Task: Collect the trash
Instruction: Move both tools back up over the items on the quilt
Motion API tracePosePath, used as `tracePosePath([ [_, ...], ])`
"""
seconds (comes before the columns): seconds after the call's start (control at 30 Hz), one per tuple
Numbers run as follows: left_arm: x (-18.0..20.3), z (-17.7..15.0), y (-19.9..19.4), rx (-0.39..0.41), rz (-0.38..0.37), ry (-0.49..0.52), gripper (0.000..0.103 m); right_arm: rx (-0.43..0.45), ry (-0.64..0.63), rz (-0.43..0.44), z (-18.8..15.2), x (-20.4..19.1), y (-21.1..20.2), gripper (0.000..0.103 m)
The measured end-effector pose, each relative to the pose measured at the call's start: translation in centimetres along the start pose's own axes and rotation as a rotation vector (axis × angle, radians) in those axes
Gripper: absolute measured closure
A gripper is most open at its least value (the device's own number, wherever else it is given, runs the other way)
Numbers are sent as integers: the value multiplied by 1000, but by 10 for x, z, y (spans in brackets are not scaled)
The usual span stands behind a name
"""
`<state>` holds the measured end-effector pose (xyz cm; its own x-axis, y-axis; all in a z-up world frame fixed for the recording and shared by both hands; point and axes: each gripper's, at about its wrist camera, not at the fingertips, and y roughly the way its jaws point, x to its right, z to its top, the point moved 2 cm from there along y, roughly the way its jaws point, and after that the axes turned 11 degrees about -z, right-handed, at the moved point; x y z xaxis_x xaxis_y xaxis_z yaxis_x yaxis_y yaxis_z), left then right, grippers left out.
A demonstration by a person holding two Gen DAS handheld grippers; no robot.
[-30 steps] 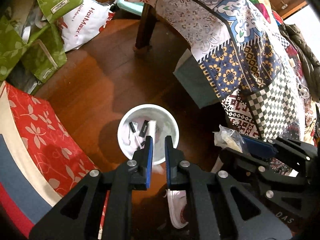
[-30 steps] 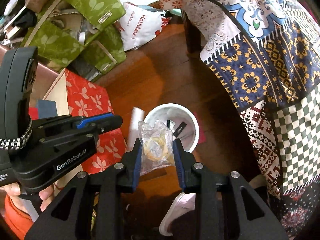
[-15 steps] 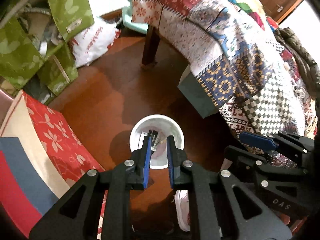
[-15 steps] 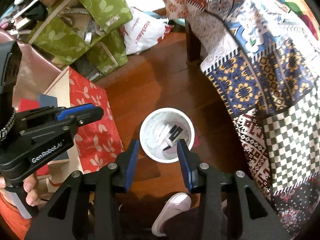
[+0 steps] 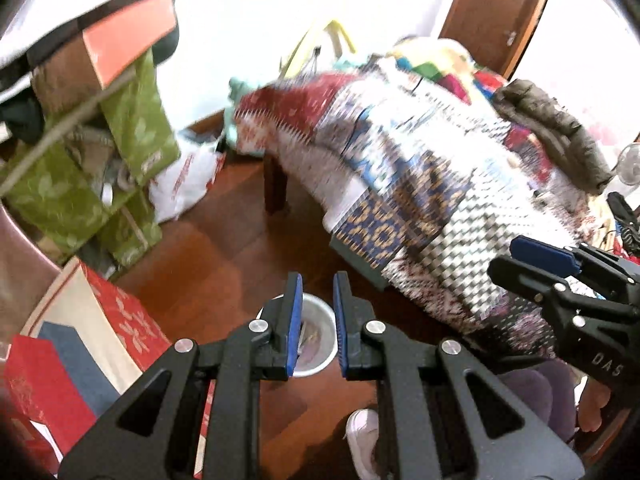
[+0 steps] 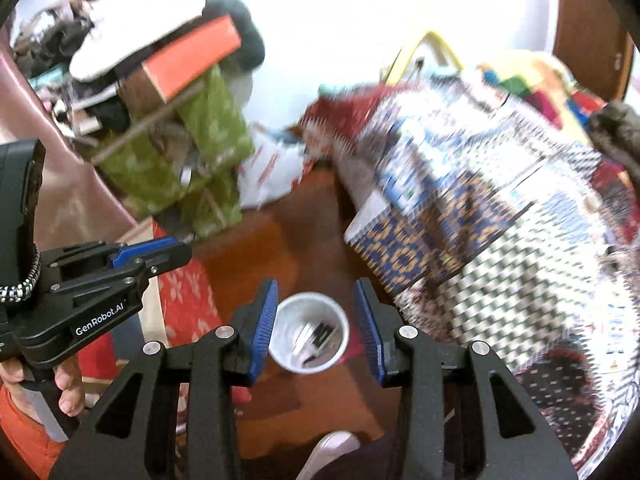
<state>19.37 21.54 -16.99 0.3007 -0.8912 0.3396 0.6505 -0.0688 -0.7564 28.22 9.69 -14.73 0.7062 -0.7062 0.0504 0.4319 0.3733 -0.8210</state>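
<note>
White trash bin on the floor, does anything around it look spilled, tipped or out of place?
Nothing stands out. The white bin stands upright on the wooden floor with the trash inside, and no litter shows on the boards around it.

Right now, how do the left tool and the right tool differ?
The left tool has its blue pads nearly together, leaving a narrow slot; the right tool stands much wider, its gap spanning the white bin. In the left wrist view the bin is mostly hidden behind the left tool's fingers; in the right wrist view it shows whole between the right tool's fingers. Shared: both are empty and point down toward the bin on the floor.
</note>
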Motion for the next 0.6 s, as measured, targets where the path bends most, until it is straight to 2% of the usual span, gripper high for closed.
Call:
tracePosePath([
  [0.17, 43, 13, -33, 105, 3, 58, 90, 129, 36, -54, 4, 26, -53, 67],
  [0.33, 88, 26, -55, 175, -47, 110, 90, 217, 88, -85, 4, 58, -93, 67],
  [0.47, 128, 39, -63, 223, -76, 172, 90, 280, 121, -142, 3, 87, -119, 67],
  [0.53, 146, 44, -62, 234, -91, 195, 85, 306, 138, -168, 0, 102, -130, 67],
  [0.6, 168, 51, -58, 242, -117, 222, 76, 323, 166, -197, -2, 125, -140, 67],
])
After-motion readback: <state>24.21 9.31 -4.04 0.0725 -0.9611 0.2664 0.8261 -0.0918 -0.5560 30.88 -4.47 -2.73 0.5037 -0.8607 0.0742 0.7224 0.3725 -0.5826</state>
